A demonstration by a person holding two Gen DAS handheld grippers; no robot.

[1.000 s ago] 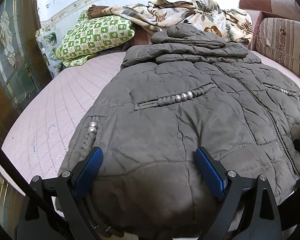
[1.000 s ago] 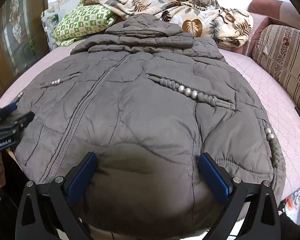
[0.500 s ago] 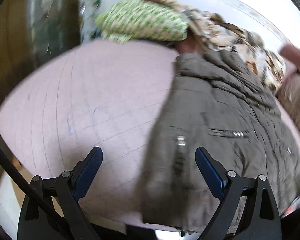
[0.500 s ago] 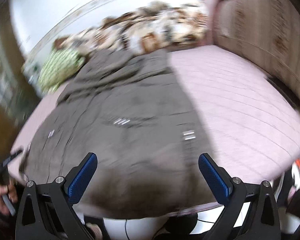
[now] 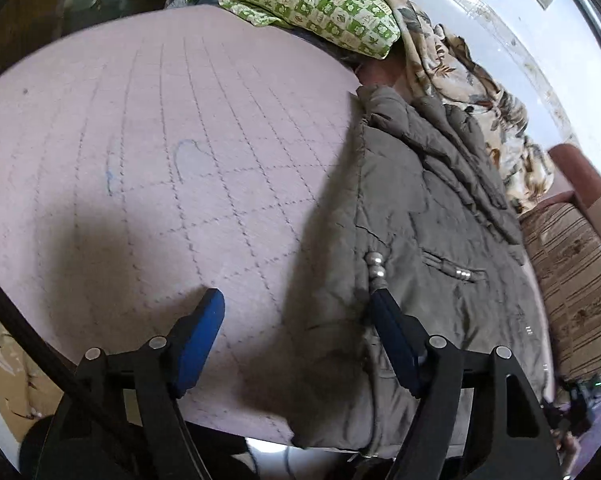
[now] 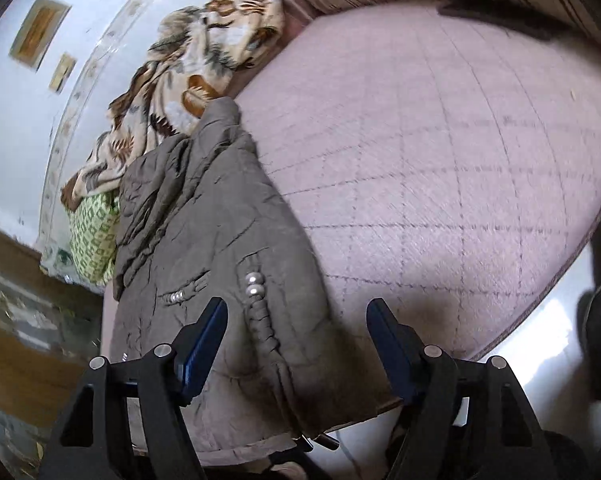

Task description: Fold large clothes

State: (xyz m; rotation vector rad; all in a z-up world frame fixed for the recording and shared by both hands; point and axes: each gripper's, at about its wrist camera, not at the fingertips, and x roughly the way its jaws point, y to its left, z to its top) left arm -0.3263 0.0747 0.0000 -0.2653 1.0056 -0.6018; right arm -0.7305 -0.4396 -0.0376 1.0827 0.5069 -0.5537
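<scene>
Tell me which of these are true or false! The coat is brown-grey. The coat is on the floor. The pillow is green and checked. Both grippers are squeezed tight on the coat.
1. The coat is brown-grey. True.
2. The coat is on the floor. False: it lies on the pink quilted bed cover.
3. The pillow is green and checked. True.
4. Both grippers are squeezed tight on the coat. False: the left gripper and the right gripper each straddle a side edge of the coat, jaws just closing but still apart, nothing pinched yet.
</scene>
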